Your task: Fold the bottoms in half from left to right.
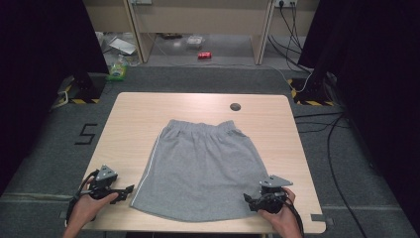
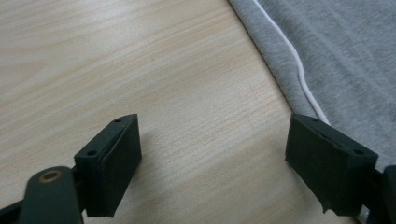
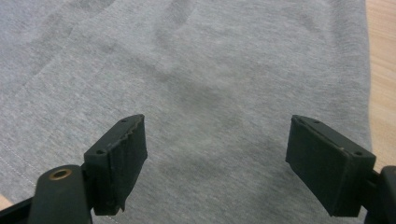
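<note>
Grey shorts (image 1: 200, 166) with an elastic waistband at the far end and a thin white side stripe (image 2: 299, 74) lie spread flat on the light wooden table (image 1: 133, 119). My left gripper (image 1: 125, 191) is open over bare wood just left of the shorts' near left corner (image 2: 336, 60); nothing lies between its pads. My right gripper (image 1: 250, 199) is open at the near right corner, jaws wide apart above the grey fabric (image 3: 210, 84), not pressing on it.
A small dark round disc (image 1: 235, 106) sits on the table beyond the waistband. Black cables (image 1: 332, 144) run across the floor to the right. A red can (image 1: 204, 55) and clutter lie on the floor behind the table. Dark curtains stand on both sides.
</note>
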